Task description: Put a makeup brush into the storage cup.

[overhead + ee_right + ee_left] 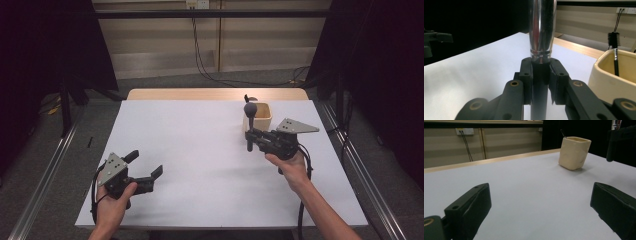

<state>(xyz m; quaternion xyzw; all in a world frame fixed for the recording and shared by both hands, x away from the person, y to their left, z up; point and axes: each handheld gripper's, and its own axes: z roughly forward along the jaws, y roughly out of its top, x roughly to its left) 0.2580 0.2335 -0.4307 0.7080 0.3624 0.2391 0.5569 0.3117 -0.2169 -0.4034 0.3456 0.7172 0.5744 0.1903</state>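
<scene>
Gripping a makeup brush [249, 125] by its handle, the right gripper [251, 136] sits over the right part of the table [200, 150], just in front of the cup [263, 116]. Jaws are clamped on the dark lower handle, just below the shiny metal ferrule, as the right gripper view shows [541, 75]. Brush stands close to upright: round dark head at top, handle end pointing down toward the tabletop. Whether the handle end touches the table cannot be told.

Cup is cream-coloured, squarish, upright near the far right edge of the white surface. In the right gripper view the cup [614, 80] lies to the right of the jaws and holds a thin black brush [614, 50] leaning against its inside wall, bristles up. In the left gripper view the cup [574, 152] stands well ahead, with a thin dark stem poking above its rim.

Left gripper [145, 167] is low over the near left part of the table, well apart from cup and brush. Its jaws are spread wide with nothing between them, only bare white surface.

Person's hands hold both grippers from the near edge; cables trail back from each.
</scene>
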